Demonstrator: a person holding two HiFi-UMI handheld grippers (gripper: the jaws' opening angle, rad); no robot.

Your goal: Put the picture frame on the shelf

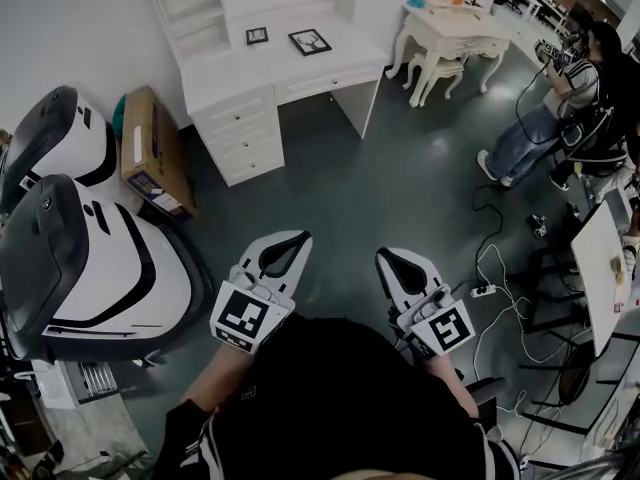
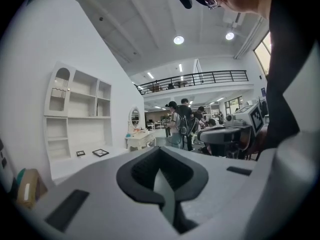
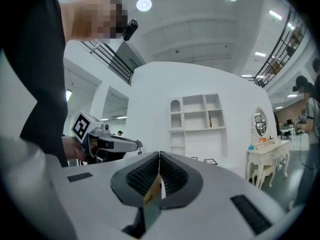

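Left gripper [image 1: 290,240] and right gripper [image 1: 392,258]: recorded at lower centre of the head view, both fully closed, with nothing held between the jaws. Picture frame [image 1: 309,41]: found lying flat on the white desk [image 1: 350,48] at upper centre, a smaller frame [image 1: 257,36] near it, well apart from both grippers. Shelf [image 1: 195,13]: noted at upper left, above the desk. Handling, as judged: the desk was best approached first, one gripper opened before the reach, and the frame taken by an edge.

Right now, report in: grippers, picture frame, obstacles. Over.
Left gripper, right gripper both shut. Picture frame flat on desk, smaller frame beside. Floor ahead unblocked.
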